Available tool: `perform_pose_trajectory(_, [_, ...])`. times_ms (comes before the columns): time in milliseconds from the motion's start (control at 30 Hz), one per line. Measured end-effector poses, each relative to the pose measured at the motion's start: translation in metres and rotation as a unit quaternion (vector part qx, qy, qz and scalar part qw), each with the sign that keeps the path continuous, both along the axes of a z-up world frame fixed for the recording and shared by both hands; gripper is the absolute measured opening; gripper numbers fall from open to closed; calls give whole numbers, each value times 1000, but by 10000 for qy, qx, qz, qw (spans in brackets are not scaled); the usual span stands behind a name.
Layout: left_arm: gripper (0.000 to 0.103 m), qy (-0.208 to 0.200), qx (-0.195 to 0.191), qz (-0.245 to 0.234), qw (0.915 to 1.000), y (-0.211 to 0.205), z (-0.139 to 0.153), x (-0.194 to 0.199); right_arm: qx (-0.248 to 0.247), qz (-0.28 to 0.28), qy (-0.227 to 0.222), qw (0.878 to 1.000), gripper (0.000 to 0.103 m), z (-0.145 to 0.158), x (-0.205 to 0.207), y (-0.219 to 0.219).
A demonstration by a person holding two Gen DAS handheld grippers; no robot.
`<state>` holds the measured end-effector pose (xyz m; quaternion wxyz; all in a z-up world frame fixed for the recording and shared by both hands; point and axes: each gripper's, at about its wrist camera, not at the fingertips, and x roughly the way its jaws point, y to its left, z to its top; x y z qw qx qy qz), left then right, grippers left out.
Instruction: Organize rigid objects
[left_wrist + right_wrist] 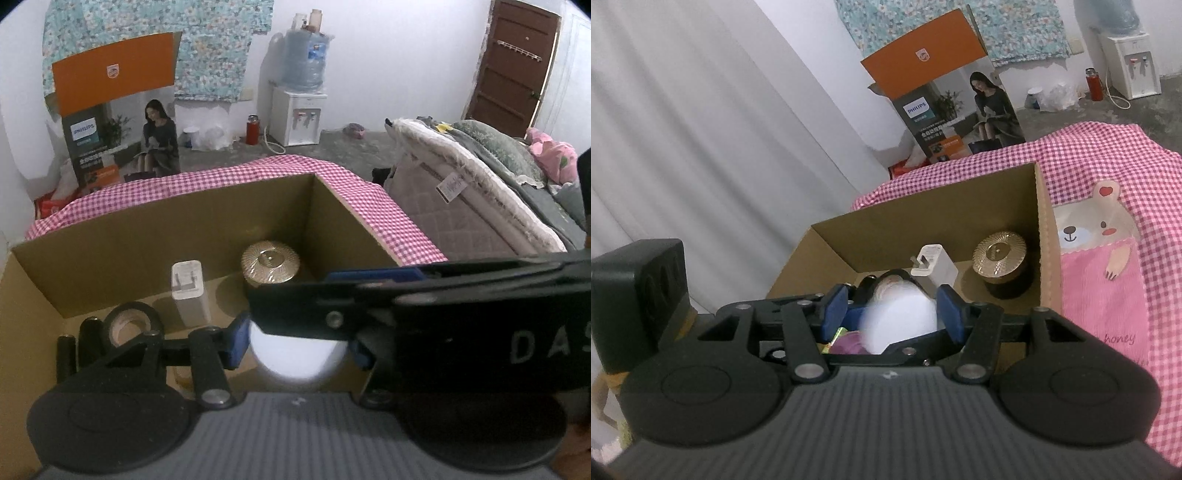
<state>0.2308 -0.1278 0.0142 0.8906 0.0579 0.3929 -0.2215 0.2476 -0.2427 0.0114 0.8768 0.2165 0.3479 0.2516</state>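
White and round, a blurred object (295, 354) sat clamped by both your left hand-held gripper (297, 341) and right hand-held gripper (892, 314) over the cardboard box (147, 236).

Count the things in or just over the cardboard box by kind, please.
Gold-lidded jar: 1
White charger: 1
Black tape roll: 1
Black cylinders: 2
White round object: 1
Total: 6; anything under the tools is hidden.
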Motion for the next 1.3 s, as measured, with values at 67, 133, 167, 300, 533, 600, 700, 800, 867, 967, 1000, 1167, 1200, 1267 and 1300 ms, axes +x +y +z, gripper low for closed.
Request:
perform_pose_trajectory(67, [56,-39,65,-21,10000,-4,-2,0,-63,-12,-35,10000,55,1,-4,-3])
perform_pose_trajectory(133, [57,-14,68,-42,10000,-6,-3,0,-80,-29,-57,9999,55,0,-5,-3])
perform_pose_trajectory(167, [58,-2,59,-47,10000,-6,-4,0,-64,-36,-56,10000,55,0,-4,-5])
perform_pose_trajectory(300, [69,-107,93,-79,9999,-10,-3,-4,-22,-96,-124,9999,59,0,-8,-10])
perform_pose_trajectory(533, [78,-302,110,-157,9994,-14,3,-12,42,-213,-229,9995,67,3,-12,-15])
perform_pose_trajectory(600, [80,-385,124,-179,9990,-13,7,-16,84,-253,-284,9992,71,6,-15,-17])
perform_pose_trajectory(700, [85,-575,131,-217,9980,-11,16,-29,152,-406,-490,9979,78,16,-27,-21])
perform_pose_trajectory(800, [93,-899,7,-209,9957,-3,31,-49,168,-589,-870,9943,88,34,-49,-26])
perform_pose_trajectory(867, [97,-1071,-52,-273,9939,2,41,-64,140,-718,-1155,9906,98,48,-65,-28])
perform_pose_trajectory(967, [102,-1280,-158,-247,9913,13,55,-85,32,-890,-1670,9819,102,70,-96,-29])
perform_pose_trajectory(1000, [103,-1340,-184,-217,9906,17,59,-91,-31,-936,-1808,9790,102,76,-105,-29])
perform_pose_trajectory(1167, [103,-1429,-375,138,9889,40,74,-113,-533,-1336,-2067,9678,102,97,-140,-25])
perform_pose_trajectory(1200, [103,-1445,-377,251,9885,44,76,-117,-710,-1415,-2042,9660,102,99,-145,-22])
perform_pose_trajectory(1267, [103,-1470,-276,491,9875,51,79,-123,-1074,-1521,-1979,9624,102,102,-152,-13])
perform_pose_trajectory(1300, [103,-1490,-229,598,9868,55,79,-123,-1277,-1532,-1956,9602,102,102,-155,-8])
